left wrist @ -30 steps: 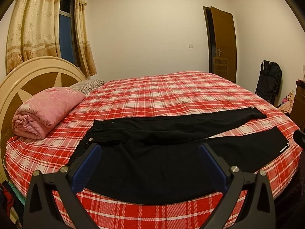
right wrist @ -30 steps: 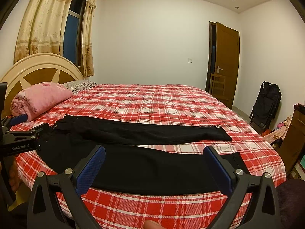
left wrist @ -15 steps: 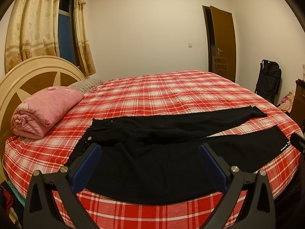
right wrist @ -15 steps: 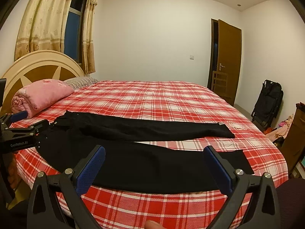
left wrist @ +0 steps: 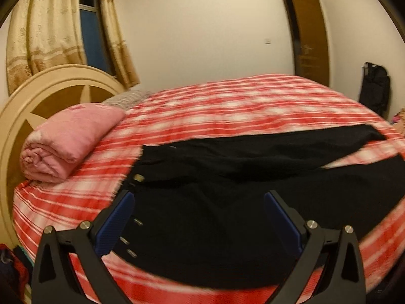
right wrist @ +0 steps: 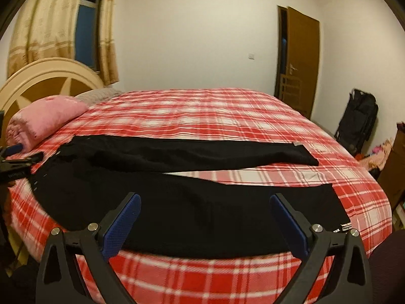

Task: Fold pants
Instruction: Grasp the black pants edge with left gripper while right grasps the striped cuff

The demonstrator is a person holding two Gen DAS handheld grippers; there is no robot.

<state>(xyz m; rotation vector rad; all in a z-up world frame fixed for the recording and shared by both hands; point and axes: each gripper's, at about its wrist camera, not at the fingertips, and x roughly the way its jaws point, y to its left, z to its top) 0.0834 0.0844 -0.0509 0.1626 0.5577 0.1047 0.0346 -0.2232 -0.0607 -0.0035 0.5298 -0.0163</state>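
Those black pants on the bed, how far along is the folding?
Barely begun. Done: the black pants lie spread flat on the red plaid bed, legs apart, no fold yet. In hand: nothing; the left gripper is open near the waistband, and the right gripper is open over the near leg. Left: grasping the pants, laying one leg over the other, then folding them shorter.

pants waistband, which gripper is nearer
Left. The left gripper is open just short of the waistband; the right gripper, also open, sits over the near leg, toward the hems.
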